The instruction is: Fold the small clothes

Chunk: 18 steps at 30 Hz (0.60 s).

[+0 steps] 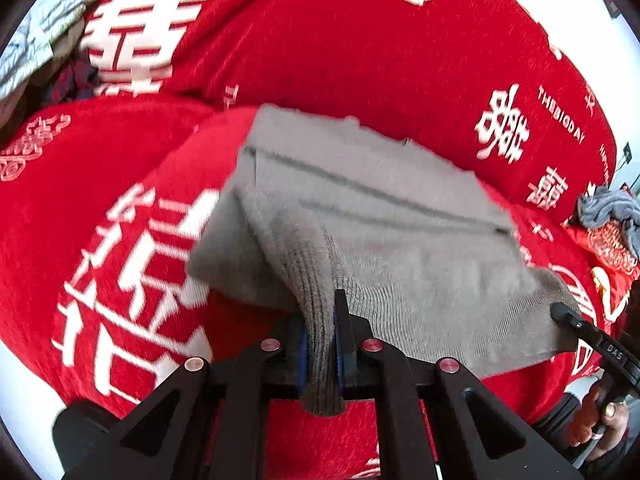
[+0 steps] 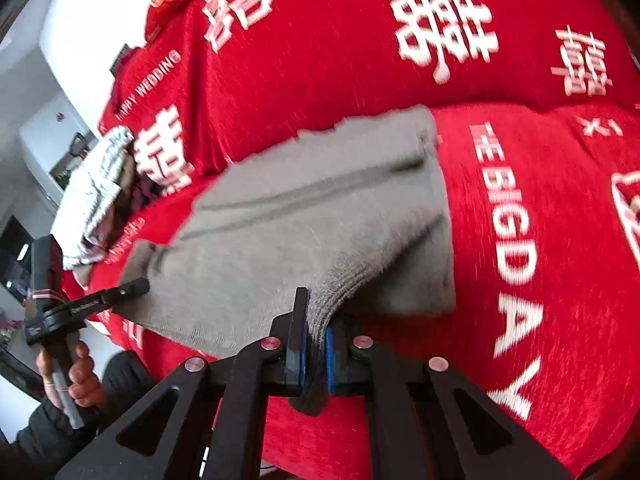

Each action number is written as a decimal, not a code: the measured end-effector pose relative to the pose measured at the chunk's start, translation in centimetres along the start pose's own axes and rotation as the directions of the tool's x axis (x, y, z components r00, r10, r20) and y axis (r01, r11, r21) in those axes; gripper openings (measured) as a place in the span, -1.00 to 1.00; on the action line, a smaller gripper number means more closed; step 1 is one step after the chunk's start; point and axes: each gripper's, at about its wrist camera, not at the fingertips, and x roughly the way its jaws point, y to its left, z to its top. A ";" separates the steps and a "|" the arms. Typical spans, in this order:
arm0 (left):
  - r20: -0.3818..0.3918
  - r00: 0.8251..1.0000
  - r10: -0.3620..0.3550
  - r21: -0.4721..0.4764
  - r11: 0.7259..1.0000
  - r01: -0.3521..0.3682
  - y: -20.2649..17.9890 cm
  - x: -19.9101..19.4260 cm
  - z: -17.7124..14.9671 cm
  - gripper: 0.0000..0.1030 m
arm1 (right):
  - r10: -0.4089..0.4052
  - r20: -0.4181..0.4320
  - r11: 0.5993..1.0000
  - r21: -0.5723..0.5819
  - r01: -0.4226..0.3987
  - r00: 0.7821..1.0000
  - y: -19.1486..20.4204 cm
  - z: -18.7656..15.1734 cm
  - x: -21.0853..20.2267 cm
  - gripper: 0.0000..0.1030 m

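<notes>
A grey knit garment [image 1: 360,216] with a dark zip line lies across the red bedspread [image 1: 360,60], its near edge lifted. My left gripper [image 1: 320,320] is shut on the ribbed hem at the garment's left near corner. My right gripper [image 2: 316,320] is shut on the ribbed hem at the garment's [image 2: 300,216] right near corner. Each wrist view shows the other gripper at the opposite corner: the right gripper [image 1: 560,312] at the picture's right edge, the left gripper [image 2: 136,286] at the left, held by a hand [image 2: 80,376].
The red bedspread [image 2: 320,40] carries white printed characters. A silver-grey bundle of clothes [image 1: 48,28] lies at the far left. A small heap of grey-blue and red cloth [image 1: 608,216] sits at the right. White wall and furniture [image 2: 48,140] stand beyond the bed's left side.
</notes>
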 end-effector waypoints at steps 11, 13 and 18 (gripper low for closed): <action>0.098 0.995 0.012 -0.003 1.000 -0.012 -1.1 -2.1 5.2 -0.78 | -0.008 0.128 1.000 -0.024 0.011 0.992 3.4 5.7 -2.3 -0.87; 0.100 0.995 0.018 0.004 1.000 -0.019 -1.3 -1.9 5.7 -0.78 | -0.025 0.126 1.000 -0.014 0.027 0.992 3.2 6.3 -2.0 -0.87; 0.101 0.995 0.025 -0.002 1.000 -0.025 -1.6 -1.4 6.9 -0.78 | -0.054 0.117 0.999 0.000 0.055 0.992 2.8 7.6 -1.1 -0.87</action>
